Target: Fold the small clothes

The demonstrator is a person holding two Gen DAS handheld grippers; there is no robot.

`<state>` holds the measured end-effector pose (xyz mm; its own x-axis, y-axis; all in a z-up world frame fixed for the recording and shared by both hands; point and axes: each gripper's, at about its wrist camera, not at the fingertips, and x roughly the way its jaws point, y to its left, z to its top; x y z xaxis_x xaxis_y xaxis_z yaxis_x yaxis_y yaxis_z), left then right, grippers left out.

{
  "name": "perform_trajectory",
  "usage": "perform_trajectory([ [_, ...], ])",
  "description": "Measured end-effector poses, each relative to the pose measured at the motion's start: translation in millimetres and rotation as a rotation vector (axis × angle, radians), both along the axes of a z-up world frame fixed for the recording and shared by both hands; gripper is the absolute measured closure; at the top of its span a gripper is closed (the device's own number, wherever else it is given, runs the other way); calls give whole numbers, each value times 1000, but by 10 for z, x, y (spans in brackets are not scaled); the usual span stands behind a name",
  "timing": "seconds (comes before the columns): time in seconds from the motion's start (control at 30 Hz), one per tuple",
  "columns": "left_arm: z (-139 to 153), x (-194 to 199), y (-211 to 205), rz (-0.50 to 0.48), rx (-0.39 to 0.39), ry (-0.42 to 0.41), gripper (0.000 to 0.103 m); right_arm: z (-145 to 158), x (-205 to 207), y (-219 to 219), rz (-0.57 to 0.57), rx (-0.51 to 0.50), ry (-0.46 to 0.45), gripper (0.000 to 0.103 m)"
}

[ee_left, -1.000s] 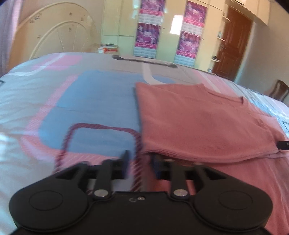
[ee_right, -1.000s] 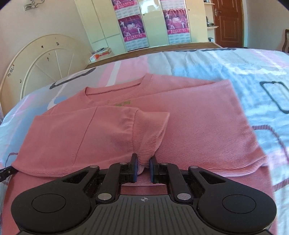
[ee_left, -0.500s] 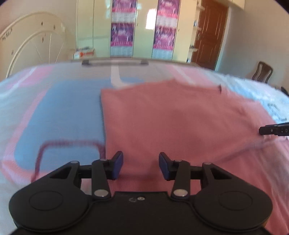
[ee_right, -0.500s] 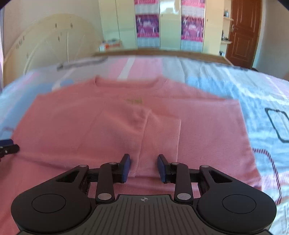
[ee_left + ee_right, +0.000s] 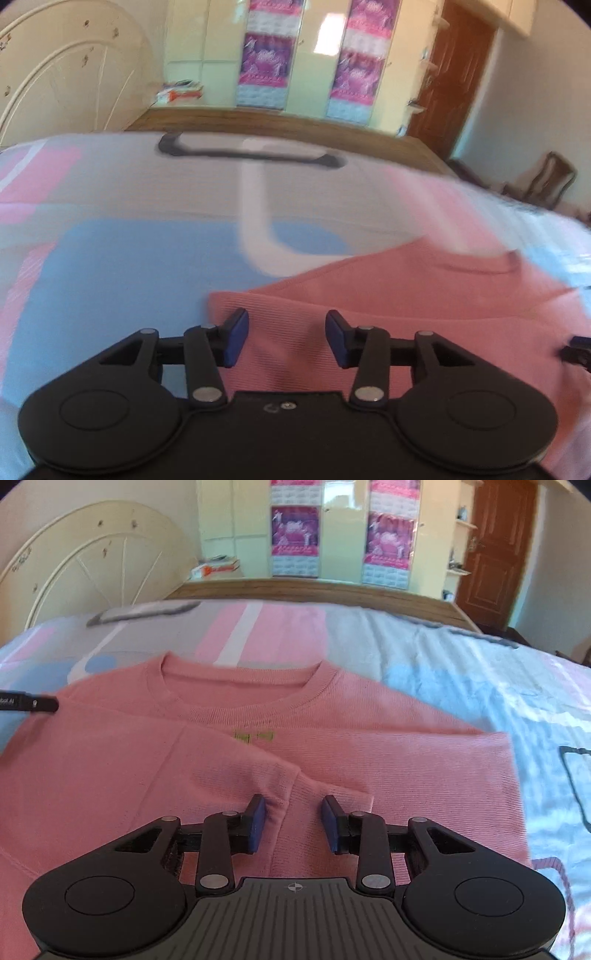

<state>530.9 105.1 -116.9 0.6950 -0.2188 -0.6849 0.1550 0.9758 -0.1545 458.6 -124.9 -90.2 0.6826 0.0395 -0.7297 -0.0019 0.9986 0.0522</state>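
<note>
Sleeve released, pink sweater (image 5: 369, 746) flat, folded

Two fisheye views, each mounted behind a pair of fingers and aimed forward and downward along them, close over the bed (image 5: 110, 280). Left wrist view: set at the near left corner of the pink sweater (image 5: 424, 302), facing the far wardrobe (image 5: 306, 55), blurred. Right wrist view: placed over the sweater's (image 5: 369, 746) near middle, facing the same wardrobe (image 5: 340, 528). Shared: sweater, bedsheet, wardrobe posters, door, and each other's fingers at the frame edges.
</note>
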Motion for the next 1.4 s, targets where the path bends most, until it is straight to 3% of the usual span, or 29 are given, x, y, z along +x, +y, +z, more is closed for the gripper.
perform_trajectory([
  [0.1,46,-283,-495,-109,17,-39,56,95,38,151,14,68,-61,70],
  [0.27,-166,-467,-1074,-153,40,-15,55,-58,296,599,94,100,-4,70],
  [0.37,-218,-453,-922,-123,136,-26,51,-89,248,499,127,124,-6,70],
  [0.43,-223,-490,-605,-80,174,-31,49,-115,199,222,49,58,-3,71],
  [0.47,-247,-507,-449,-54,202,-24,49,-115,156,24,18,80,-11,82],
  [0.5,-247,-491,-295,-47,176,-24,49,-112,106,-154,-2,130,-15,87],
  [0.57,-200,-459,-203,-25,122,-6,52,-101,68,-251,6,147,-2,88],
  [0.63,-97,-497,-352,2,151,-9,56,-56,72,-134,14,101,6,87],
  [0.67,-37,-563,-447,-15,126,-32,54,-13,56,-46,19,91,2,86],
  [0.73,42,-723,-679,-67,75,-55,51,50,-63,104,49,120,-24,73],
  [0.8,28,-876,-977,-138,98,-67,46,56,-210,297,106,134,-29,45],
  [0.83,-8,-950,-1093,-166,107,-61,46,44,-287,392,132,122,-29,44],
  [0.87,-67,-1005,-1167,-182,113,-49,50,23,-351,481,156,112,-25,45],
  [0.9,-132,-1050,-1200,-187,127,-33,45,-11,-419,511,163,93,-18,45],
  [0.97,-219,-1113,-1135,-181,123,-33,45,-95,-517,460,151,61,5,46],
  [1.0,-229,-1121,-1045,-164,126,-27,45,-117,-570,360,131,68,-1,62],
  [1.07,-197,-1164,-846,-136,162,-30,44,-82,-672,157,80,102,-10,76],
  [1.13,-193,-1181,-649,-106,208,-16,45,-24,-728,35,43,99,-21,75],
  [1.23,-179,-1211,-433,-71,160,5,45,-92,-698,-45,27,85,5,75],
  [1.4,-152,-1285,-381,-56,170,3,46,1,-751,-30,-8,75,-1,75],
])
